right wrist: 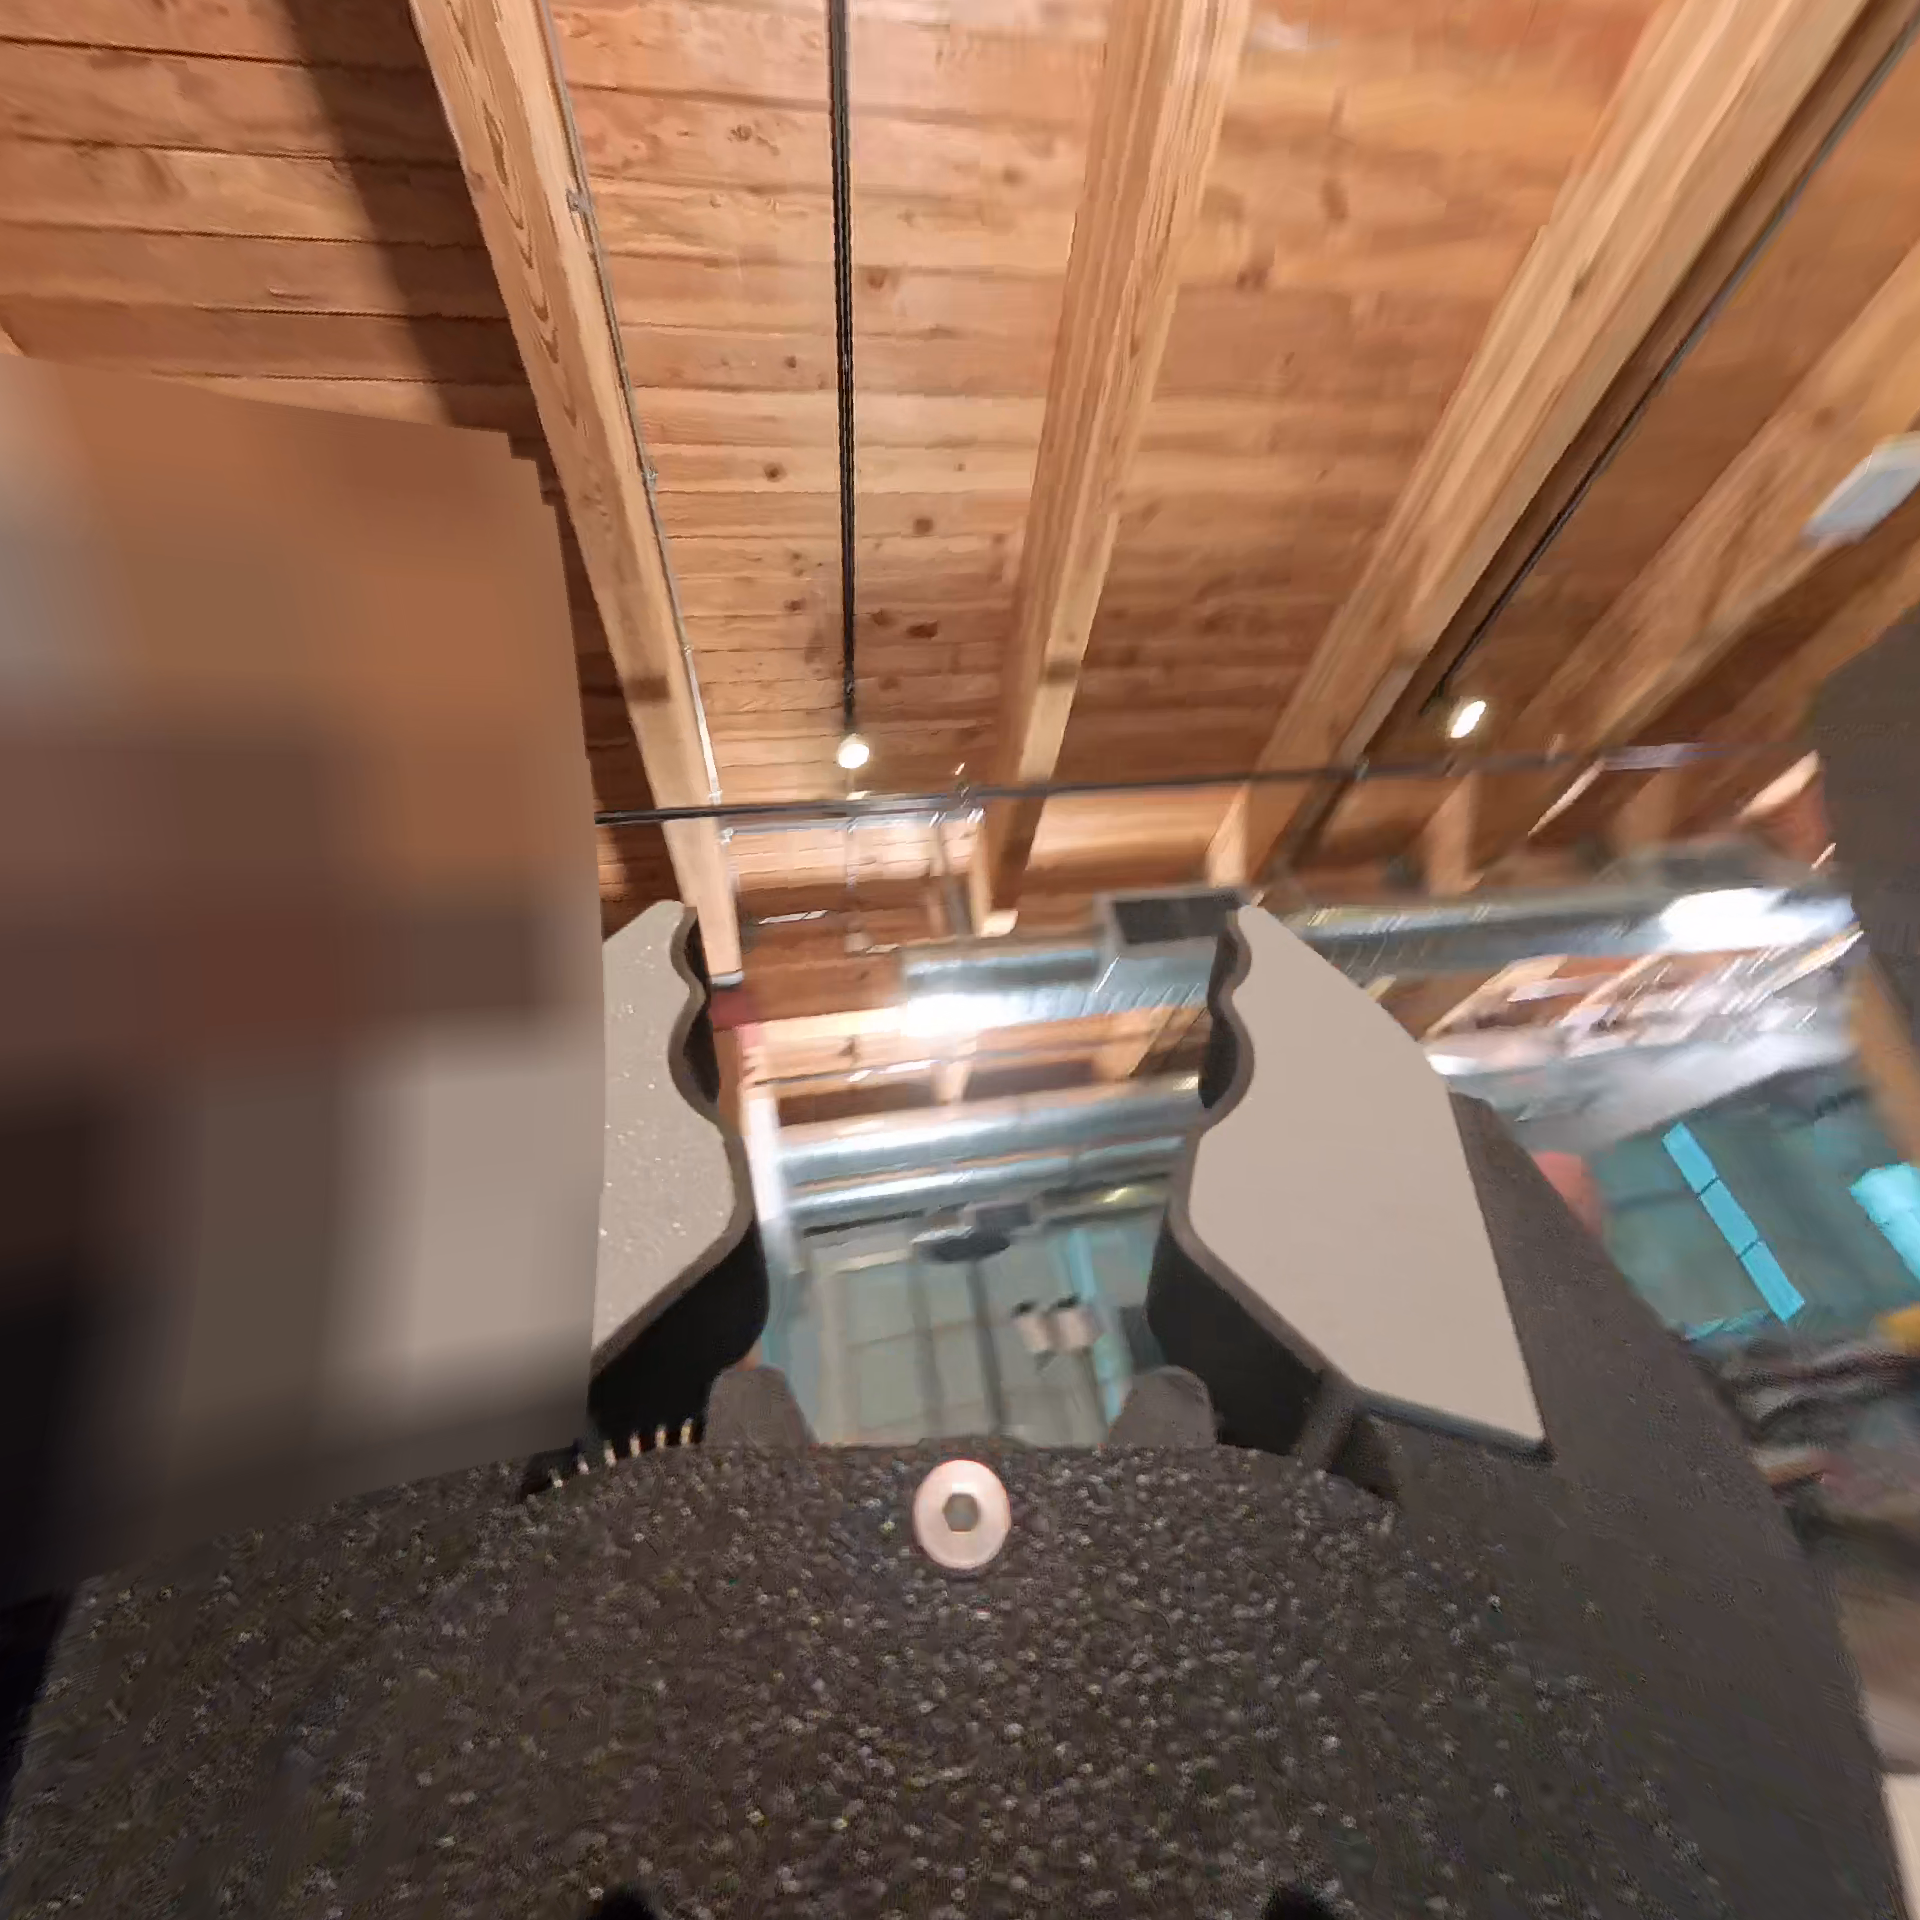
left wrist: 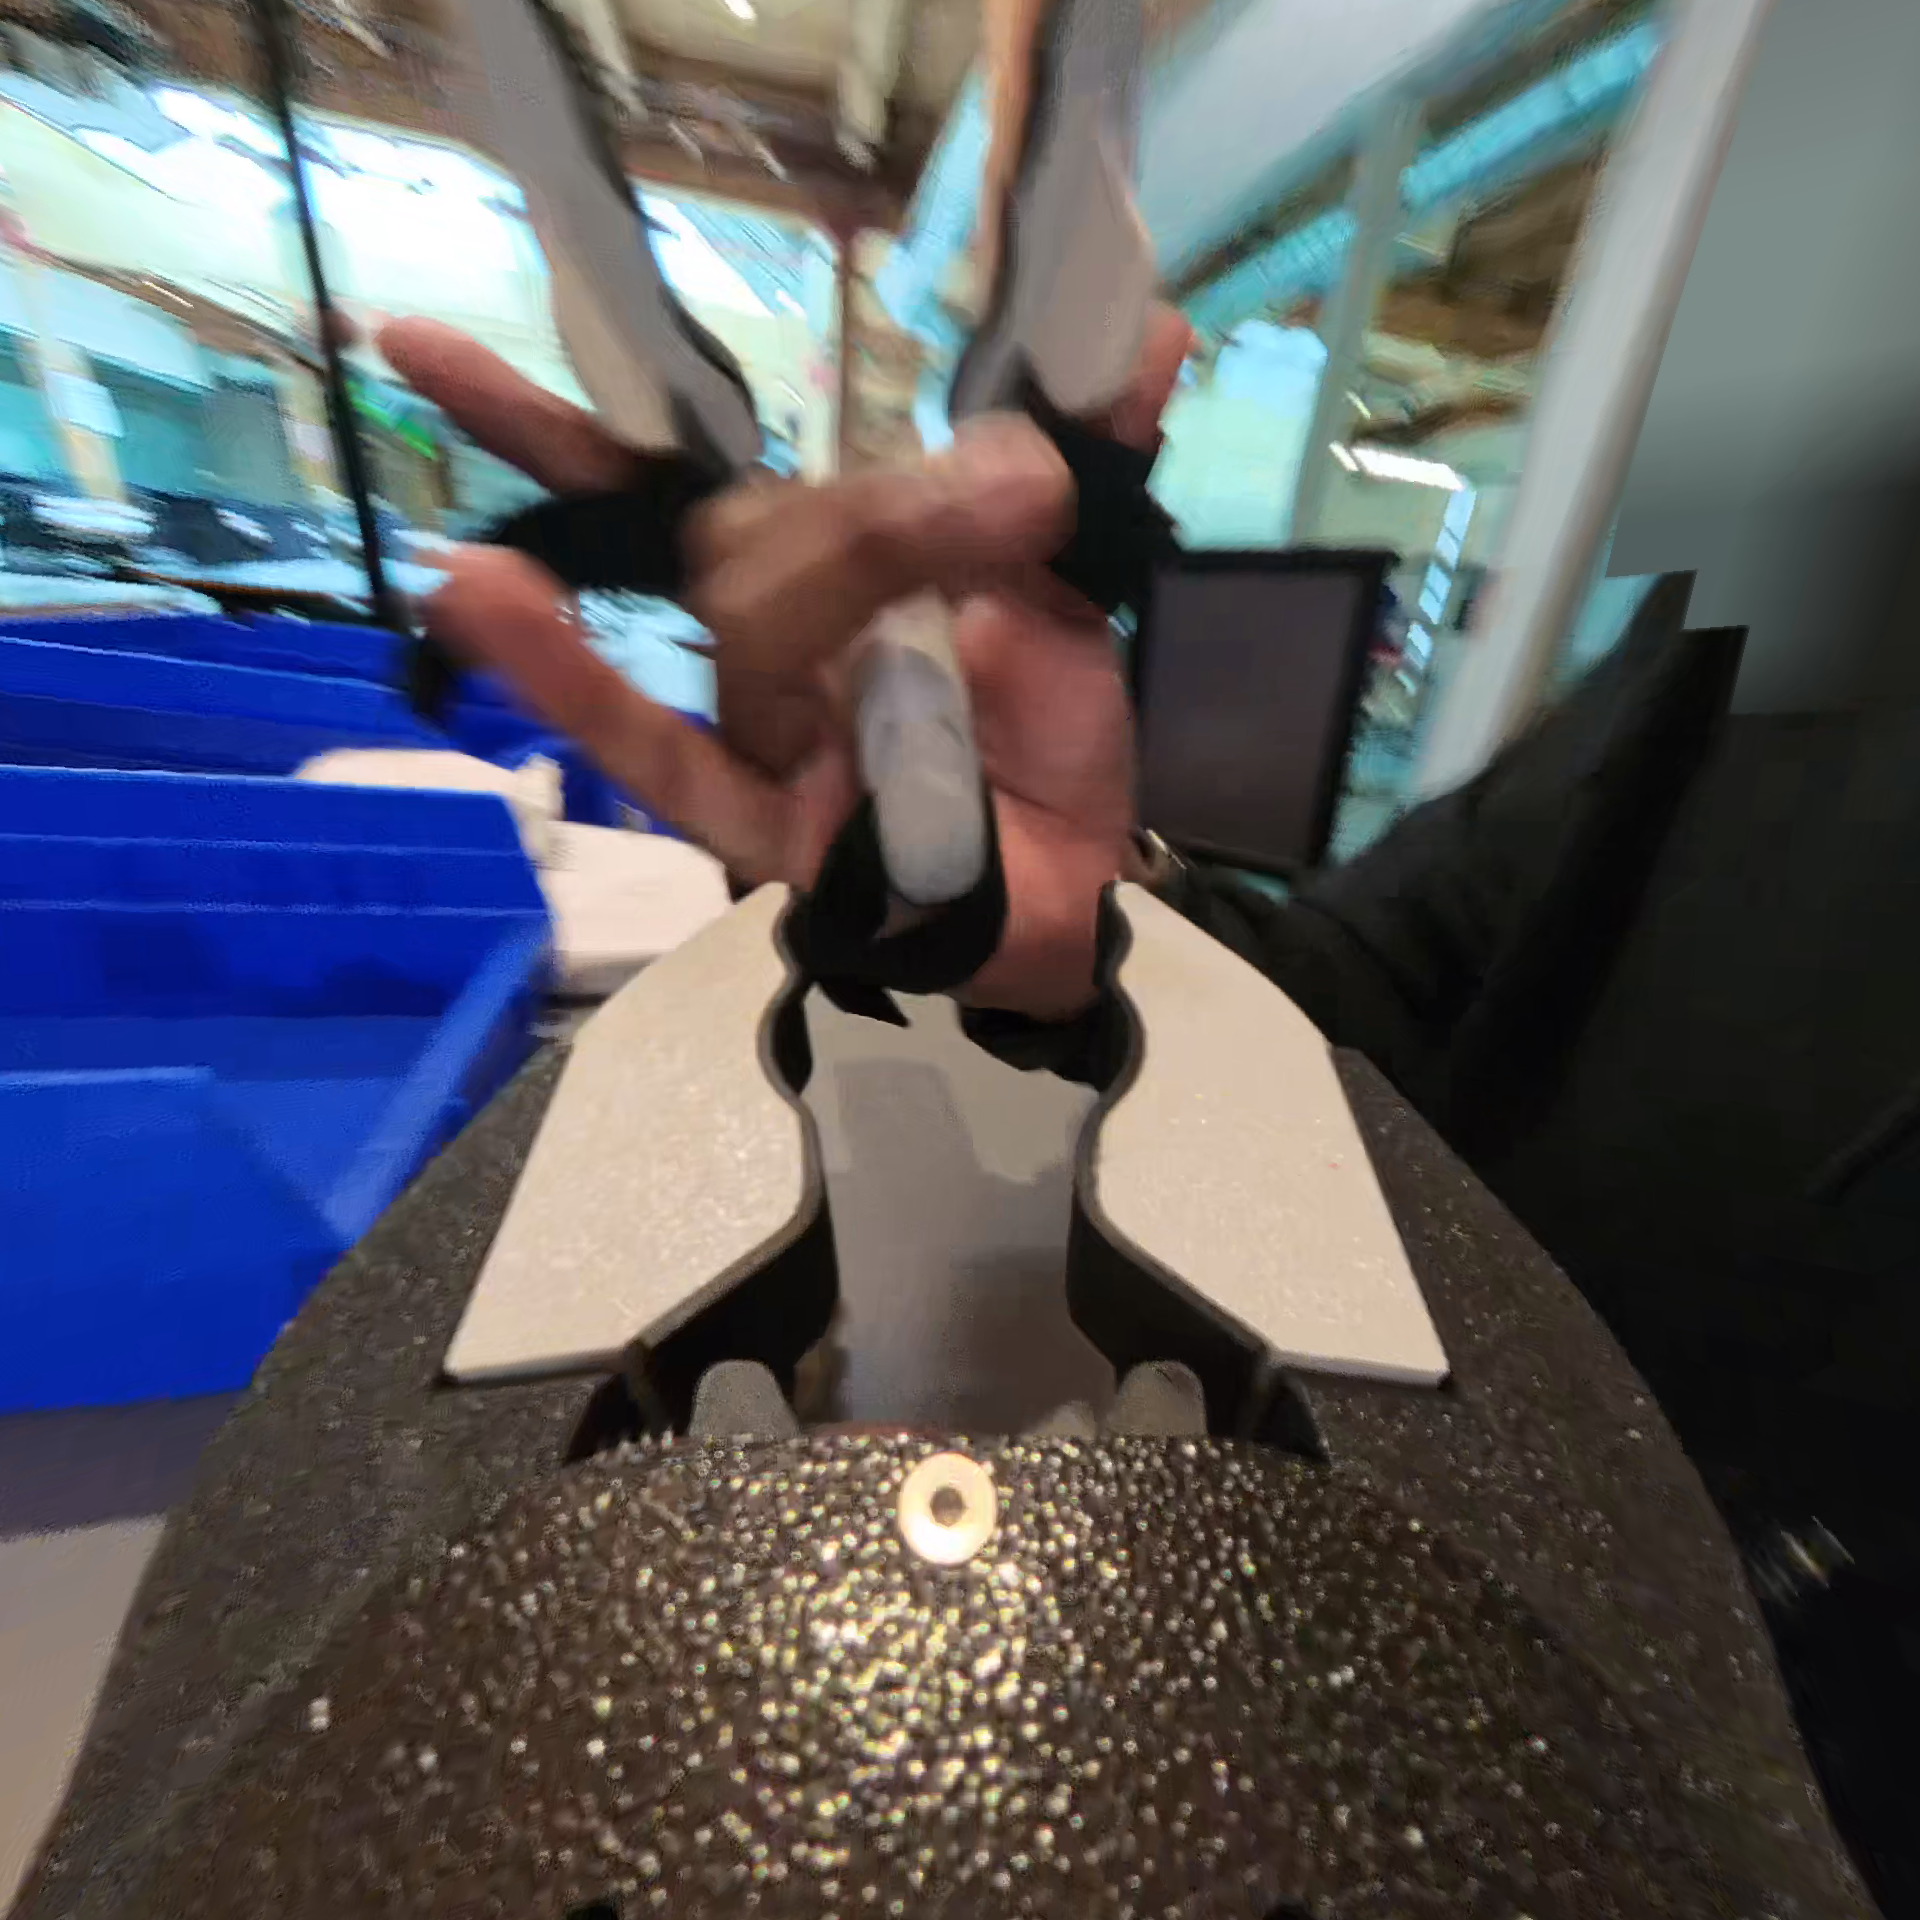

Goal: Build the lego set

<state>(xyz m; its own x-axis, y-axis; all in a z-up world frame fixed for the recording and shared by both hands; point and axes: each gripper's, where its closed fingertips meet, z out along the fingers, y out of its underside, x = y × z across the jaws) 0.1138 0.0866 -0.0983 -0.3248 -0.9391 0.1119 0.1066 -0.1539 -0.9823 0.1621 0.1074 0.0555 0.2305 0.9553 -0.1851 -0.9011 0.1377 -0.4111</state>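
Left gripper [left wrist: 951, 935] sits low over the grey worktop [left wrist: 935, 1153], just right of the blue bin [left wrist: 208, 1039], jaws apart w/ nothing clamped. Right at its tips is a person's hand [left wrist: 883, 644], also right of the bin and a bit further back. That hand is wrapped round a pale grey handle [left wrist: 920, 790] w/ a black strap [left wrist: 894, 945] looped under it. The strap hangs in the mouth of the gripper. It's too blurred to tell whether it brushes the left fingertip, but neither pad looks pressed on it. The handle belongs to the right gripper [right wrist: 961, 935], which stands above the bin level, tipped up at the timber ceiling [right wrist: 935, 416], jaws wide, only air btwn them. White packets [left wrist: 634, 904] lie against the bin's right end. A dark monitor [left wrist: 1247, 717] stands further right, and a dark sleeve [left wrist: 1558, 987] beyond that. My read: w/ skin and strap this close to open jaws, best to hold the left one apart and steady, since a pinch or a snagged strap looks like the main risk.
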